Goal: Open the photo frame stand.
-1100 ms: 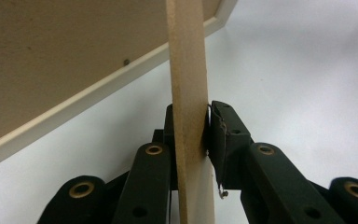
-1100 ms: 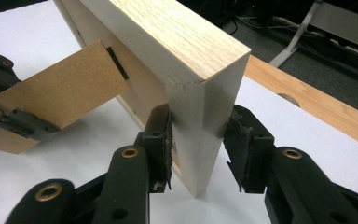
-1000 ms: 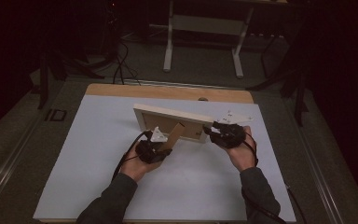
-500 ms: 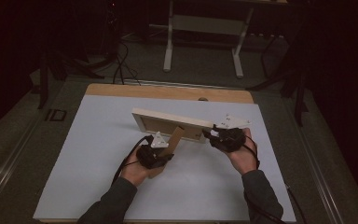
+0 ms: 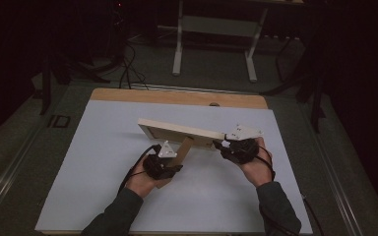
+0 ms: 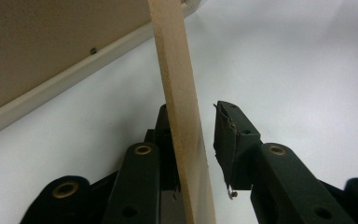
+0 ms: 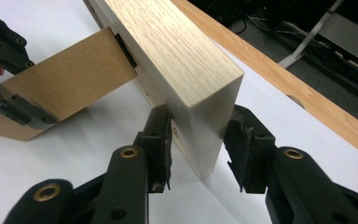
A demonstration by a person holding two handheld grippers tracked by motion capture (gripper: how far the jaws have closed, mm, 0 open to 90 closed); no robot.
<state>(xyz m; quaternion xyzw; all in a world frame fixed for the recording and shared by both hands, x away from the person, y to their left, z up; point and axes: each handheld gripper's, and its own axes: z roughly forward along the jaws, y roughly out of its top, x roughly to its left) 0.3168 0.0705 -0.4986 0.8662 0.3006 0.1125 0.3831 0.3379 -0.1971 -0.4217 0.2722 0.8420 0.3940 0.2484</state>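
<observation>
High view
frame (image 5: 182, 129): standing on its long edge, mid-surface, a little toward the right edge and slightly askew to the far edge
stand (image 5: 182, 153): brown board leaning out from the frame's back toward the near edge
left tongs (image 5: 170, 164): at the stand's lower end
right tongs (image 5: 225, 146): at the frame's right end
surface (image 5: 88, 162): white

Left gripper view
left tongs (image 6: 200, 140): around the stand (image 6: 179, 112), seen edge-on; one pad against it, the other apart with a gap showing; just been opening, not gripping
frame (image 6: 51, 56): brown back panel with pale rim, upper left

Right gripper view
right tongs (image 7: 198, 140): clamped on the frame's (image 7: 177, 51) pale wooden end, a pad on each face
stand (image 7: 70, 77): left of the frame, with the left tongs (image 7: 4, 79) on its far end
</observation>
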